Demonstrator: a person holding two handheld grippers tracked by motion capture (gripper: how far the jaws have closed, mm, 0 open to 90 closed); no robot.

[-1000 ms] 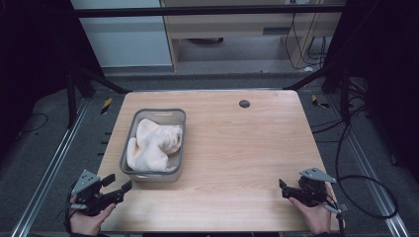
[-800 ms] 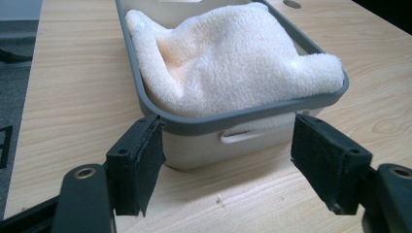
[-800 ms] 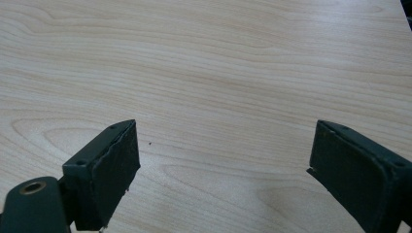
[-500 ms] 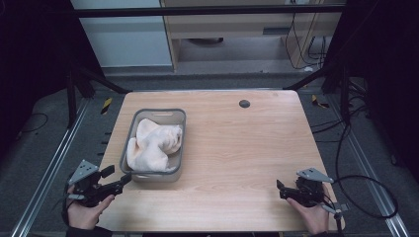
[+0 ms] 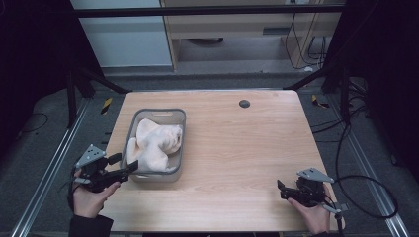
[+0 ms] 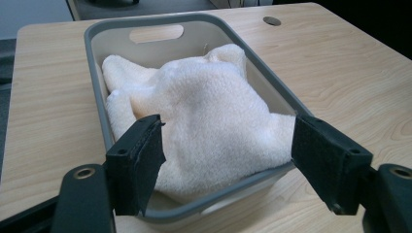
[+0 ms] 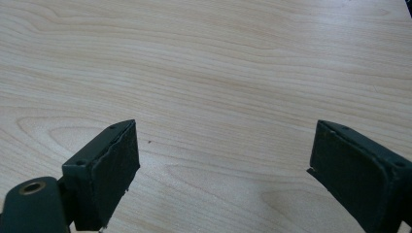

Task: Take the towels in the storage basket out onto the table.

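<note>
A grey plastic basket [image 5: 182, 143] stands on the left half of the wooden table [image 5: 247, 148]. A crumpled cream towel [image 5: 153, 143] lies inside it. My left gripper [image 5: 124, 164] is open at the basket's near left corner, its jaws pointing at the rim. In the left gripper view the open gripper [image 6: 228, 126] frames the towel [image 6: 204, 102] over the basket's near rim [image 6: 228, 194], with nothing held. My right gripper [image 5: 281, 190] is open near the table's front right edge. In the right gripper view the gripper [image 7: 226, 131] spans bare wood.
A dark round cable hole [image 5: 244, 103] sits at the far middle of the table. Black frame posts stand at both sides. Cables [image 5: 365, 192] trail over the floor on the right. The table's middle and right are bare wood.
My left gripper has moved forward and right, up to the basket's near corner. The right gripper has barely shifted.
</note>
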